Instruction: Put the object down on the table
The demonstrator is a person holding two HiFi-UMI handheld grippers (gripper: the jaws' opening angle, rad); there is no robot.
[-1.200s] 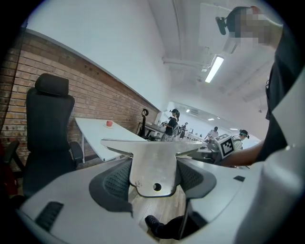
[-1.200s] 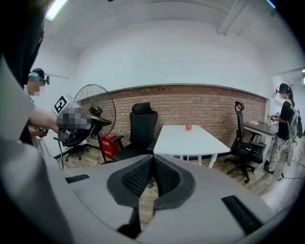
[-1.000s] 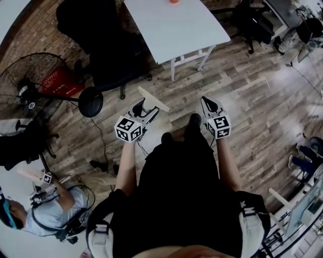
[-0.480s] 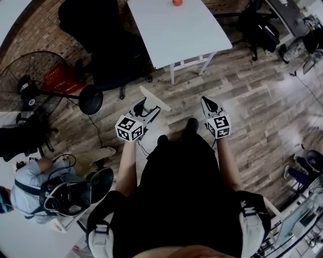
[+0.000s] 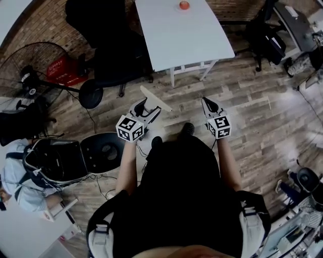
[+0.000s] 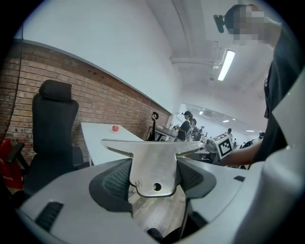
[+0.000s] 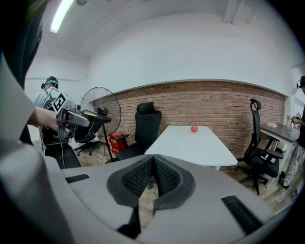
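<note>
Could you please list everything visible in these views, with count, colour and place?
table: one, white, ahead of the person
small round object: one, red, on the table's far end
T-shaped metal plate: one, silver, between the left gripper's jaws
office chairs: at least two, black, either side of the table
pedestal fan: one, black, on the floor at left
crate: one, red, beside the fan
brick wall: one, red-brown, behind the table
bystander: one, pale shirt, lower left in the head view
left gripper: one, grey, jaws closed on the plate
right gripper: one, grey, jaws together, empty
</note>
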